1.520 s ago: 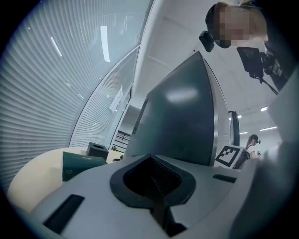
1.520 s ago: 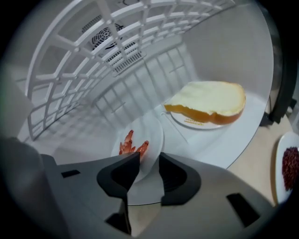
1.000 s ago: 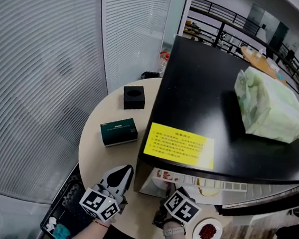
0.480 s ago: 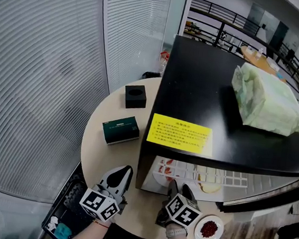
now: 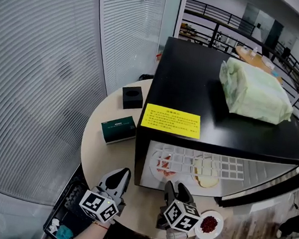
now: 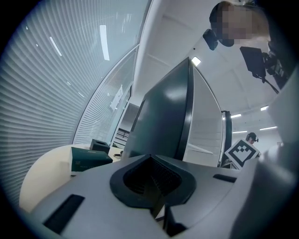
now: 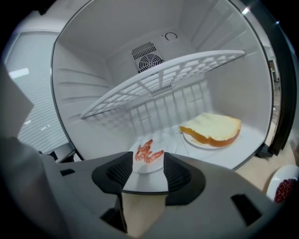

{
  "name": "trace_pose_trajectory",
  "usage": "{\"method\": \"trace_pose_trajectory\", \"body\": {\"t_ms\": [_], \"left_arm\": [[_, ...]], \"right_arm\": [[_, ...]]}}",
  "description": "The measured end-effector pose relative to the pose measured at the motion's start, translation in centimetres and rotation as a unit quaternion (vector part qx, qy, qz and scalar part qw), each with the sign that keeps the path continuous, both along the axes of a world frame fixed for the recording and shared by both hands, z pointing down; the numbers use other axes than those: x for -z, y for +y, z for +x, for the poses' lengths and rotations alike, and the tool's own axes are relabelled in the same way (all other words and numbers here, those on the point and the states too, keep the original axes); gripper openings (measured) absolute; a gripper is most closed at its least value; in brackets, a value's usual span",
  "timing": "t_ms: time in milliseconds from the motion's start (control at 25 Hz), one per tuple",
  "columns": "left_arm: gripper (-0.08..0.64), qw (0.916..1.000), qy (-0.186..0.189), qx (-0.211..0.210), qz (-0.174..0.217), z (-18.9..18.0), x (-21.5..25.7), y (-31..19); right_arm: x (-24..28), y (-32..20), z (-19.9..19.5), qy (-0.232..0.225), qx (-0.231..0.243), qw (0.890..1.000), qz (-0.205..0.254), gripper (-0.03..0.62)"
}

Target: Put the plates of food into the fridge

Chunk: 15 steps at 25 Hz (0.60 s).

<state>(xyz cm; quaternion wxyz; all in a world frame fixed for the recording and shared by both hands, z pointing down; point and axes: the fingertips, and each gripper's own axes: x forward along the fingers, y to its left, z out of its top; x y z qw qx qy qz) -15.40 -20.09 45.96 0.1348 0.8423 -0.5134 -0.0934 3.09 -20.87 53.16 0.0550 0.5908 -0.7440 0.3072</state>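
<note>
The jaws of the right gripper had just been opened wide and drawn back empty — the shrimp plate was left in the fridge beside the bread plate; the jaws of the left gripper were pressed together. One plate of red food remained on the table, judged still to be put in.

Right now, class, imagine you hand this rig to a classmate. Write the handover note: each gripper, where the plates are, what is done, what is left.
Left gripper: shut, empty, over the table beside the fridge.
Right gripper: jaws have just been opening and now stand apart, gripping nothing. It is at the open fridge front, with the shrimp plate just ahead of its tips.
Done: the shrimp plate and the bread plate stand on the fridge floor.
Left: the plate of red food is on the table, close to the right gripper, and needs to go in.
</note>
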Motion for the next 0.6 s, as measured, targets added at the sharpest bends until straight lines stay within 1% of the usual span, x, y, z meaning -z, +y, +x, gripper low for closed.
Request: {"method": "trace_pose_trajectory", "body": {"t_ms": [40, 80, 120, 160, 240, 320, 480, 600], "left_arm": [[0.006, 1.0, 0.0, -0.001, -0.001, 0.1, 0.0, 0.2], [0.006, 1.0, -0.001, -0.002, -0.001, 0.2, 0.0, 0.5], [0.006, 1.0, -0.002, -0.003, -0.002, 0.3, 0.1, 0.8], [0.006, 1.0, -0.002, -0.005, -0.002, 0.3, 0.2, 1.1], [0.006, 1.0, -0.004, -0.008, 0.0, 0.5, 0.4, 1.6], [0.006, 0.9999, -0.005, -0.009, 0.003, 0.5, 0.9, 2.0], [0.006, 0.9998, -0.005, -0.013, 0.012, 0.4, 1.7, 2.8], [0.006, 0.9997, -0.001, -0.016, 0.02, 0.5, 2.5, 3.3]], "right_arm": [[0.5, 0.3, -0.1, -0.003, 0.003, 1.0, 0.008, 0.203], [1.1, 0.6, -0.2, 0.0, 0.005, 1.0, 0.018, 0.164], [1.7, 0.8, -0.3, 0.01, 0.008, 0.999, 0.03, 0.111], [2.3, 1.1, -0.5, 0.023, 0.014, 0.999, 0.043, 0.077], [3.5, 1.6, -0.9, 0.044, 0.029, 0.996, 0.066, 0.03], [4.5, 2.1, -1.3, 0.057, 0.04, 0.994, 0.082, 0.009], [6.3, 3.2, -1.7, 0.078, 0.057, 0.989, 0.11, 0.008], [7.4, 3.9, -1.5, 0.081, 0.059, 0.988, 0.121, 0.008]]}}
